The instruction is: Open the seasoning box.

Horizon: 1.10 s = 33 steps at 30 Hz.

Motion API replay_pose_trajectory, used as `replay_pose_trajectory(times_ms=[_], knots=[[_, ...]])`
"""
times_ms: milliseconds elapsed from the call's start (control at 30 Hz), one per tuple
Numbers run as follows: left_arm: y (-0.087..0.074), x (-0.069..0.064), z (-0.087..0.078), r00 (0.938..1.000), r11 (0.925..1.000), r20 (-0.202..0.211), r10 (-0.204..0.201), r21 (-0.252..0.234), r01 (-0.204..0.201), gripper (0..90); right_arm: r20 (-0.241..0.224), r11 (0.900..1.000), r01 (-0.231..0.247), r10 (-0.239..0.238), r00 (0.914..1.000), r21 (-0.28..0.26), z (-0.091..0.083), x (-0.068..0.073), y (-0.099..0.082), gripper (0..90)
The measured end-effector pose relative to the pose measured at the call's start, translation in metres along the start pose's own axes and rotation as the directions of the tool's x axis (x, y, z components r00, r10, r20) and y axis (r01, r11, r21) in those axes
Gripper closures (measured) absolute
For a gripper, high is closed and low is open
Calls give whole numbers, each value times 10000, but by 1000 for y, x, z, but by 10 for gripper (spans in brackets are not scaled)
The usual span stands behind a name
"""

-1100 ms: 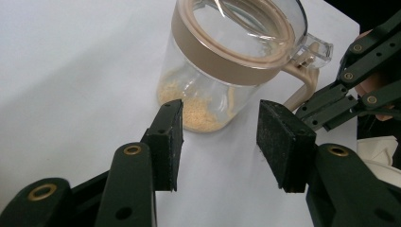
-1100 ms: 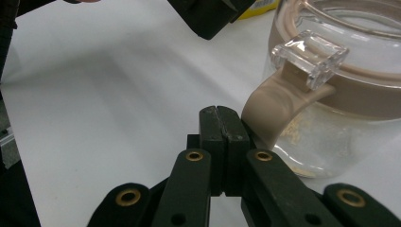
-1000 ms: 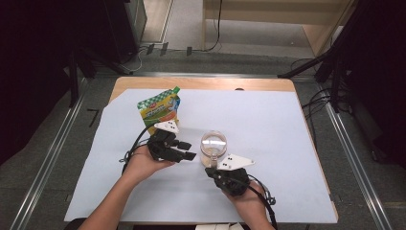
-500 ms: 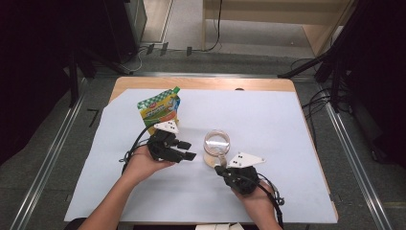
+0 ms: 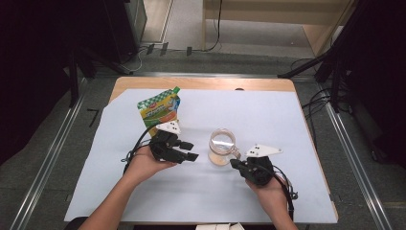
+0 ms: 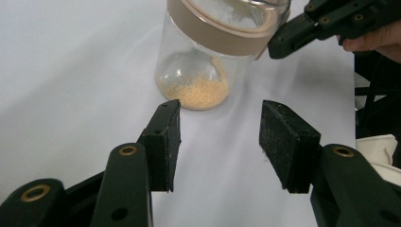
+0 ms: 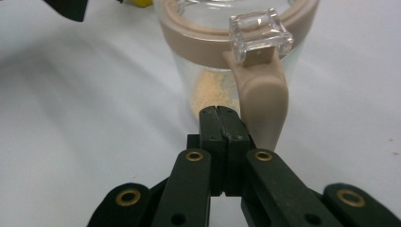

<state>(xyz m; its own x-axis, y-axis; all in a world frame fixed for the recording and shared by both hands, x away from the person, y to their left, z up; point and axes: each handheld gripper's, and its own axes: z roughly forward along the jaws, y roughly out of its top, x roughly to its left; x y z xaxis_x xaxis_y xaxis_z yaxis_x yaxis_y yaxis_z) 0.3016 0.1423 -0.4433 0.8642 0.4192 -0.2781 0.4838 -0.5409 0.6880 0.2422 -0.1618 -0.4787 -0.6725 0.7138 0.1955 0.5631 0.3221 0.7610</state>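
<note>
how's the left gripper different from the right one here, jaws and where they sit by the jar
The left gripper has its jaws apart with nothing between them; the right gripper has its jaws pressed shut, empty too. The left gripper stands off from the jar, bare table sheet between them; the right gripper sits close against the jar's tan latch. In the high view they flank the jar. Both have black jaws and point at the jar.

Printing covers the front of the green and yellow pouch point(image 5: 160, 109) on the table, but none of its lettering can be read
</note>
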Motion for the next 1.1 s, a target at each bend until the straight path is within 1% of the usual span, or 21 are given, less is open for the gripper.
replay_pose_trajectory(times_ms=[133,200,267,333,400,433,500,633,700,833,933,967,1000,1033,1067,1100], knots=[[1,-2,3,9999,9999,61,121,77,-121,497,6,10000,-8,8,10000,8,0,-7,0,900],[1,-2,4,9999,9998,59,157,114,-157,496,96,10000,15,-15,10000,28,-1,-10,1,900],[2,-3,4,9997,9997,62,215,60,-215,497,180,10000,-21,21,9998,5,-1,-14,2,900],[2,-3,5,9998,9998,81,201,-19,-201,497,248,9999,-162,163,9996,-43,-1,-19,3,900],[3,-3,5,9997,9998,149,198,-50,-197,497,131,9995,-307,308,9994,-90,-1,-25,4,900],[3,-3,6,9996,9998,169,209,-46,-208,497,98,9992,-387,387,9992,-20,0,-28,5,900],[3,-4,7,9995,9997,187,247,10,-248,496,84,9992,-391,391,9992,55,0,-31,6,900],[4,-5,9,9993,9996,240,293,39,-294,493,333,9992,-392,392,9987,-17,2,-37,9,900],[4,-6,10,9992,9996,280,293,-13,-293,492,424,9984,-560,565,9975,-126,3,-42,10,900],[6,-7,14,9988,9994,363,337,48,-339,484,628,9978,-603,618,9961,-263,7,-51,13,900],[7,-9,17,9981,9991,439,425,52,-428,464,688,9974,-680,695,9952,-241,6,-50,13,900],[7,-9,17,9979,9988,425,489,56,-492,459,622,9974,-677,691,9957,-238,4,-50,13,900],[7,-10,17,9976,9988,482,493,3,-494,448,520,9978,-643,652,9965,-189,1,-49,14,900],[7,-9,17,9973,9990,577,446,-46,-444,436,523,9981,-600,606,9968,-114,-1,-48,15,900],[8,-9,16,9973,9990,579,446,-34,-445,424,478,9985,-543,548,9974,-118,-4,-49,15,900],[8,-9,16,9972,9993,643,379,-65,-375,417,427,9981,-612,614,9972,-65,-7,-49,15,900]])
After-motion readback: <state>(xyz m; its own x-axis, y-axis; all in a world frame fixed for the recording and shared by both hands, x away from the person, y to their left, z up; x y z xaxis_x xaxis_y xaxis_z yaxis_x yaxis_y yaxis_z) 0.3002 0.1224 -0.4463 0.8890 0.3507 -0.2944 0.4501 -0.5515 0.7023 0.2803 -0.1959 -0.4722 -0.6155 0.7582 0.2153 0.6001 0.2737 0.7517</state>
